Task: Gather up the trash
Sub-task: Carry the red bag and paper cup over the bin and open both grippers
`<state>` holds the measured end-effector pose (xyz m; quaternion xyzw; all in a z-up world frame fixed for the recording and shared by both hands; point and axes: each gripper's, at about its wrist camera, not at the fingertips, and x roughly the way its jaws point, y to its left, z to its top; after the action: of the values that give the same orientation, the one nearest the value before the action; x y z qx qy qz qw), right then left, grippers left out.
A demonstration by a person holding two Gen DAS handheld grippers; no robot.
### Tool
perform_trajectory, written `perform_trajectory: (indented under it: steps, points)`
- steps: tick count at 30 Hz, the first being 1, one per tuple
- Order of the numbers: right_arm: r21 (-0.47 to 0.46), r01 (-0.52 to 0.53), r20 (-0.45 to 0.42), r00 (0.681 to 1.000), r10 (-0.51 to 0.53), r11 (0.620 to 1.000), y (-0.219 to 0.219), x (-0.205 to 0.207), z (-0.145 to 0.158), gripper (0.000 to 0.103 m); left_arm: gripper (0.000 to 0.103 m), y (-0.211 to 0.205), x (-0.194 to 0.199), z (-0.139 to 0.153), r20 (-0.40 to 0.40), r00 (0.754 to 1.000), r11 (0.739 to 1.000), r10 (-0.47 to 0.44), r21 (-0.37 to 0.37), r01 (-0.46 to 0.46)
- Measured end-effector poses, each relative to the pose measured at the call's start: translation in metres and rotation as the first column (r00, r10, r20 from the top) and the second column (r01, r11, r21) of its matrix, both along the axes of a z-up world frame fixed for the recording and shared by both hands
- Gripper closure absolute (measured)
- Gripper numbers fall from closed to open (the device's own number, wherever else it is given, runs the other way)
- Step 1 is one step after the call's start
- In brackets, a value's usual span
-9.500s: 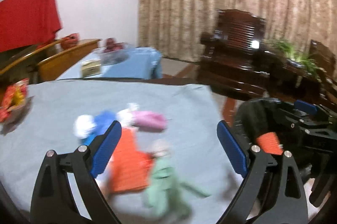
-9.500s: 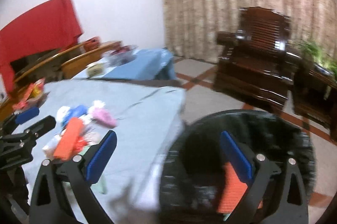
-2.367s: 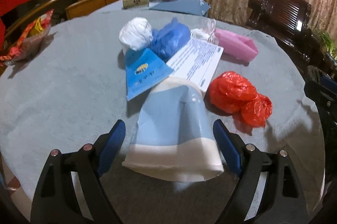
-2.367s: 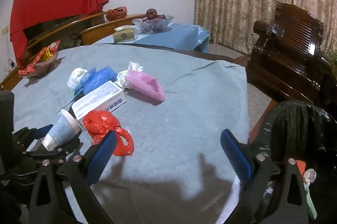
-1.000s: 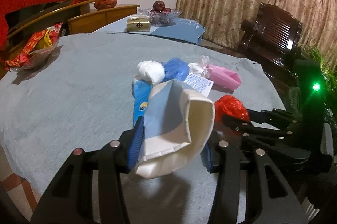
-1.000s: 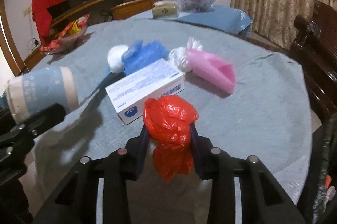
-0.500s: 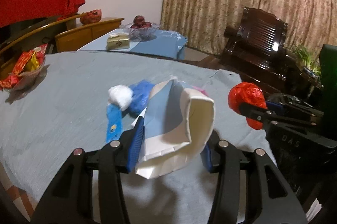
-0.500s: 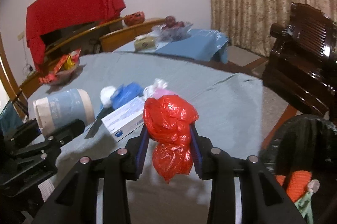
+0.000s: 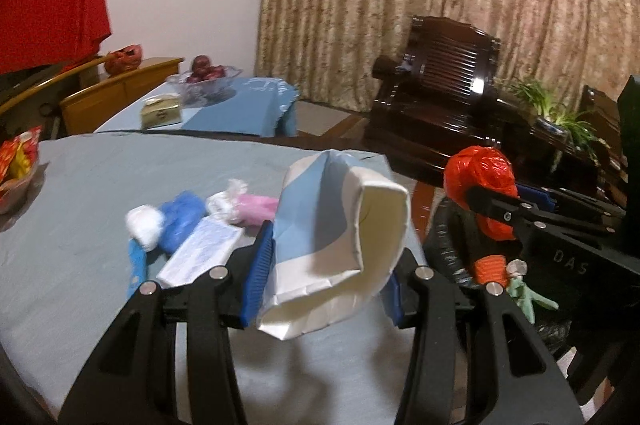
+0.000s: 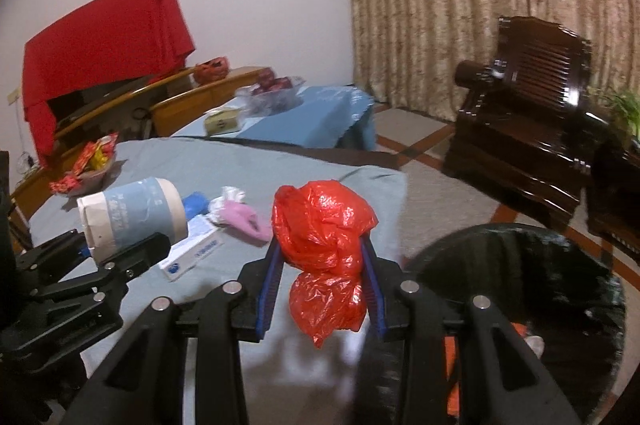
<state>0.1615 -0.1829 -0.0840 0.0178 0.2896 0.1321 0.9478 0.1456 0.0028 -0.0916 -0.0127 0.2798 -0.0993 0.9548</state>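
My left gripper (image 9: 326,265) is shut on a crumpled blue-and-white paper cup (image 9: 340,241), held above the grey table (image 9: 100,185). The same cup (image 10: 132,217) shows at the left of the right wrist view. My right gripper (image 10: 324,265) is shut on a red plastic bag (image 10: 324,225), lifted over the table's right edge beside the black trash bin (image 10: 540,273). From the left wrist view the red bag (image 9: 480,181) hangs above the bin (image 9: 452,245), which holds orange and green scraps. A white box (image 9: 200,257), a blue bag (image 9: 180,221), a white wad (image 9: 144,225) and a pink bag (image 9: 256,209) lie on the table.
A snack bowl (image 10: 88,169) sits at the table's far left. Behind stand a second table with a blue cloth (image 10: 304,121), a fruit bowl (image 10: 272,89) and a tissue box (image 10: 222,121). A dark wooden armchair (image 10: 528,105) and a potted plant (image 9: 560,113) stand right.
Both grippers rose and swung right towards the bin, carrying the cup and the red bag. The table litter has slid left and farther off in both views; the bin now fills the right.
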Motion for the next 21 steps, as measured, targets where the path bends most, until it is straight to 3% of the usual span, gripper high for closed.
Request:
perform_trajectory:
  steps: [10, 21]
  points:
    - [-0.011, 0.139, 0.013, 0.990, -0.138, 0.990, -0.067, -0.015, 0.006, 0.066, 0.057, -0.067, 0.011, 0.000, 0.011, 0.993, 0.993, -0.115, -0.012, 0.115]
    - [-0.021, 0.296, -0.007, 0.955, -0.296, 0.955, -0.146, -0.032, -0.005, 0.066, 0.057, -0.153, 0.021, -0.010, 0.007, 0.961, 0.961, -0.276, -0.004, 0.276]
